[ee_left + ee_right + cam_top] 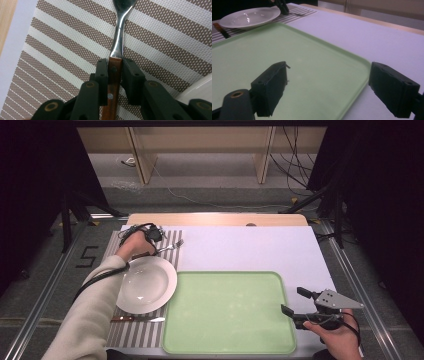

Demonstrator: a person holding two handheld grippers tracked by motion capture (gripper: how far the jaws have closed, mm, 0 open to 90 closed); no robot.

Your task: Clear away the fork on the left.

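Note:
A fork (172,244) with a wooden handle lies on the striped placemat (140,332) beyond the white plate (145,285). My left gripper (156,245) is shut on that handle. In the left gripper view the fork (118,37) runs up between the two pads, and the gripper (115,67) clamps the brown handle close to the metal neck. My right gripper (292,300) hovers open over the right edge of the green tray (227,310). In the right gripper view this gripper (329,75) has nothing between its wide-spread jaws, above the tray (249,55).
A wooden-handled knife (137,319) lies on the placemat in front of the plate. A pale cloth (250,247) covers the table beyond the tray. The right gripper view shows the plate (249,17), knife (220,29) and far-off left gripper (282,6).

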